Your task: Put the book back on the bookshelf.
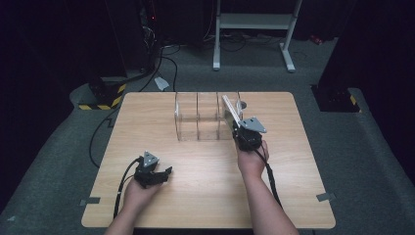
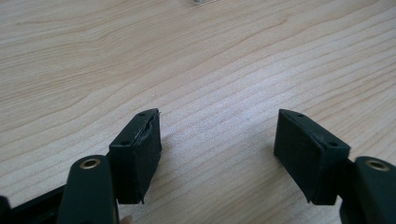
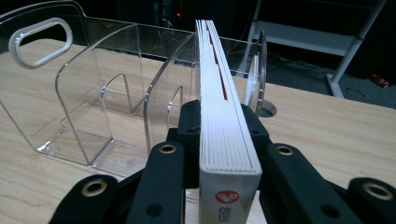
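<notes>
A clear acrylic file rack (image 1: 198, 120) with several upright dividers stands at the back middle of the wooden table (image 1: 205, 196). My right gripper (image 1: 239, 128) is shut on a white book (image 1: 231, 111), held edge-on and tilted, with its far end at the rack's rightmost slot. In the right gripper view the book (image 3: 219, 93) runs forward between the two jaws of that gripper (image 3: 222, 120), pages up, between the rack's (image 3: 93, 107) right two dividers. My left gripper (image 1: 164, 174) lies low near the front left, and its jaws (image 2: 217, 135) are spread wide over bare wood.
Beyond the table's far edge are a white metal stand (image 1: 254, 22), black cables (image 1: 166, 63) on the grey floor and a yellow-and-black striped block (image 1: 105, 98). The rack's left slots hold nothing. A small round hole (image 3: 267, 111) is in the tabletop behind the rack.
</notes>
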A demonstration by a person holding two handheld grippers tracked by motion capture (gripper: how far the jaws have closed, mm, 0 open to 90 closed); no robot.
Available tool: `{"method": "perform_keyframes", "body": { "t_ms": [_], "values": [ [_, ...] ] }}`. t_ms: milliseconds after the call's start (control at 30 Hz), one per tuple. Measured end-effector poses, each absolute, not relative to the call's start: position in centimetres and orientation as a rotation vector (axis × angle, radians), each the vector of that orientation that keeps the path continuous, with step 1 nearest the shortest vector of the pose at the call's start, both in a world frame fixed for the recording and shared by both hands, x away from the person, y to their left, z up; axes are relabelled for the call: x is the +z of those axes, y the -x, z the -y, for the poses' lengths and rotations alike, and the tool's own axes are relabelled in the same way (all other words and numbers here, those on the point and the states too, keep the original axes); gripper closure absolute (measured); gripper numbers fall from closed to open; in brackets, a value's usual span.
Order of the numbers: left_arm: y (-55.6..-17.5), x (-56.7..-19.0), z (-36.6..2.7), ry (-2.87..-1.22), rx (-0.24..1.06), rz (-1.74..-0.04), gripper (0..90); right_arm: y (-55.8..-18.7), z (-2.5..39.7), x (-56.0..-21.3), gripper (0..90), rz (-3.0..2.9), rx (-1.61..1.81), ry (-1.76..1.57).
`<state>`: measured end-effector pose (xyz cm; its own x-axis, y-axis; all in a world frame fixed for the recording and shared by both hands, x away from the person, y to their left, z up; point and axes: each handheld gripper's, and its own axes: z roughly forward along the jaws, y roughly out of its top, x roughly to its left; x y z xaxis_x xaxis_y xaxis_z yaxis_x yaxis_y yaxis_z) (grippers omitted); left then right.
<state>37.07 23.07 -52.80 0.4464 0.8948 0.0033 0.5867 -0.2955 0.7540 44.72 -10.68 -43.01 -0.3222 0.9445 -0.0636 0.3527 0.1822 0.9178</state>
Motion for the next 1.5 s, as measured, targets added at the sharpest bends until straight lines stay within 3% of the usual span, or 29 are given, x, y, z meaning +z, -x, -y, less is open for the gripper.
{"method": "perform_keyframes", "body": {
  "t_ms": [1500],
  "values": [
    [-37.0, -52.8, -23.1, -2.011, 0.566, -1.231, 32.0, -47.4, 8.8, -44.6, 75.5, -1.764, 1.081, -1.251]
  ]
}}
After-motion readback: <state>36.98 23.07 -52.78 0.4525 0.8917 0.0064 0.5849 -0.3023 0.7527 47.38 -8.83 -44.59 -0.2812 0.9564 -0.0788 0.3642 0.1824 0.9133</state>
